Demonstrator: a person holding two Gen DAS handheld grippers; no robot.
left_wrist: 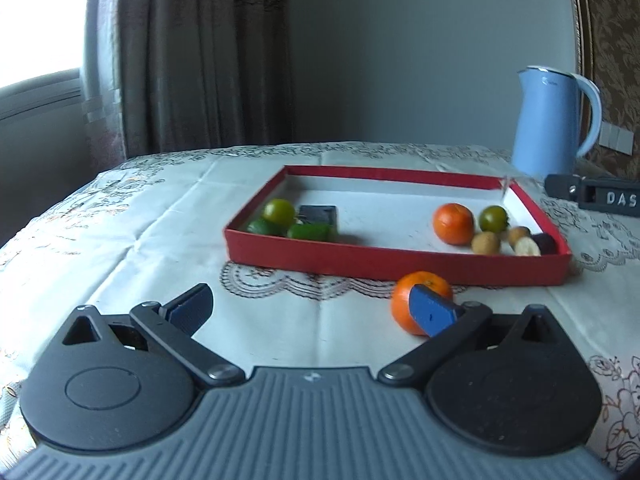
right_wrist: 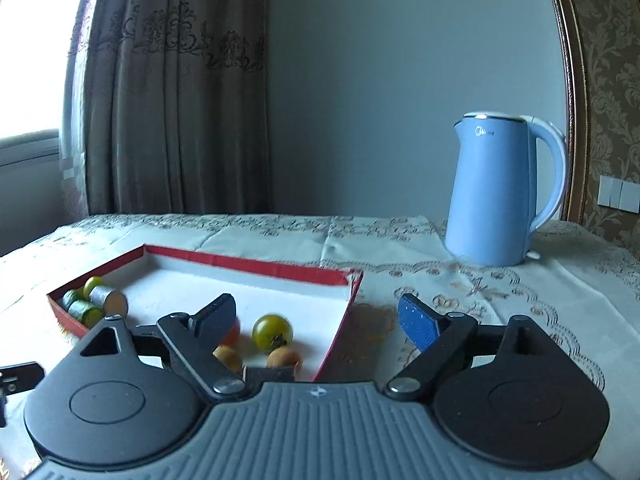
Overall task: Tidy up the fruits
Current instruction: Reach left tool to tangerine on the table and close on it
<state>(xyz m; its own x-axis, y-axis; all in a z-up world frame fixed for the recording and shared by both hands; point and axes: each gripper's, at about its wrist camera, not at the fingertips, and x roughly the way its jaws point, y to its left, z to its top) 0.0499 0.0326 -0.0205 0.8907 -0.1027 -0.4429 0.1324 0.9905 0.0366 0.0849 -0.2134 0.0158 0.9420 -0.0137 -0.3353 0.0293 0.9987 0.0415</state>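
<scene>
Both jaws gape wide and empty: left gripper (left_wrist: 310, 308) beside the loose orange (left_wrist: 416, 300) on the tablecloth (left_wrist: 120, 240), right gripper (right_wrist: 316, 320) over the red tray (right_wrist: 248, 266). Next, probably, the left closes round that orange and lifts it in.

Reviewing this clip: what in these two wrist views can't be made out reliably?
- Left wrist view: the orange on the cloth is partly covered by the left hand-held gripper's blue finger; contact unclear.
- Left wrist view: black item with lettering is cut off by the right edge.
- Right wrist view: an orange fruit in the red tray hides behind the open right hand-held gripper's dark finger.
- Right wrist view: the dark piece is hidden by the body.
</scene>
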